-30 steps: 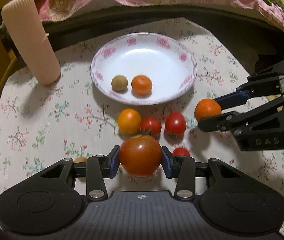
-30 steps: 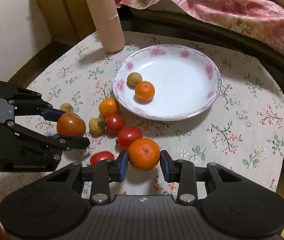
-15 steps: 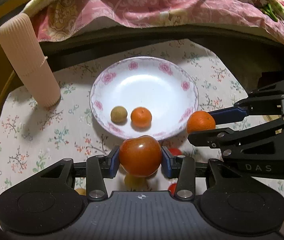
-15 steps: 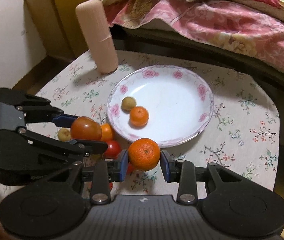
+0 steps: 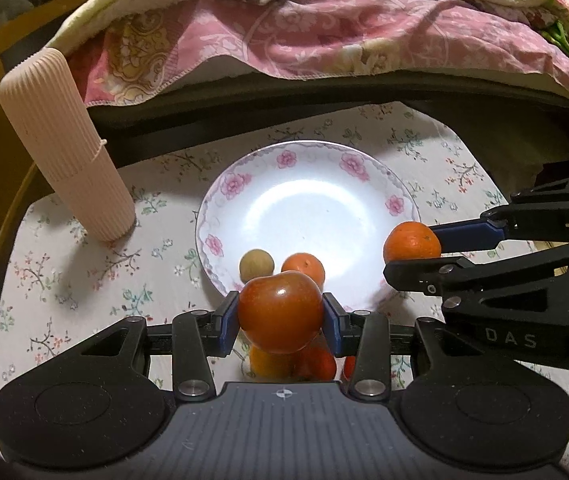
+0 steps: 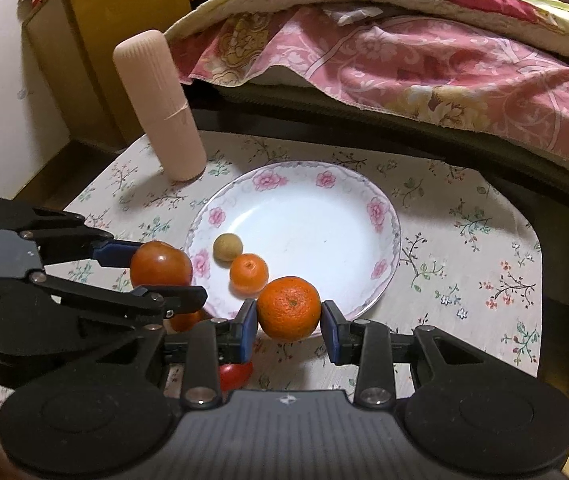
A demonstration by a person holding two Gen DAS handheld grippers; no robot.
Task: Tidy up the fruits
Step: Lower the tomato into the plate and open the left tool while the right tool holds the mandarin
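My left gripper [image 5: 280, 316] is shut on a large red tomato [image 5: 280, 312], held above the near rim of the white floral plate [image 5: 368, 168]. My right gripper [image 6: 288, 316] is shut on an orange [image 6: 289, 307], held over the plate's [image 6: 384, 216] near rim. The plate holds a small orange [image 6: 248, 274] and a small tan fruit [image 6: 227, 246]. The orange [image 5: 411, 242] and the right gripper [image 5: 416, 254] show at the right of the left wrist view. The tomato [image 6: 160, 263] shows at the left of the right wrist view. Other fruits [image 5: 272, 362] lie on the table, mostly hidden below the grippers.
A tall ribbed pink cylinder [image 5: 64, 144] stands on the flowered tablecloth [image 6: 464, 264] left of the plate. A bed with a pink quilt [image 5: 324, 32] runs behind the table. A yellow wooden cabinet [image 6: 96, 40] stands at the back left.
Both grippers have risen and moved forward with their fruits, from above the loose fruits to the near rim of the plate. Their grips have not changed.
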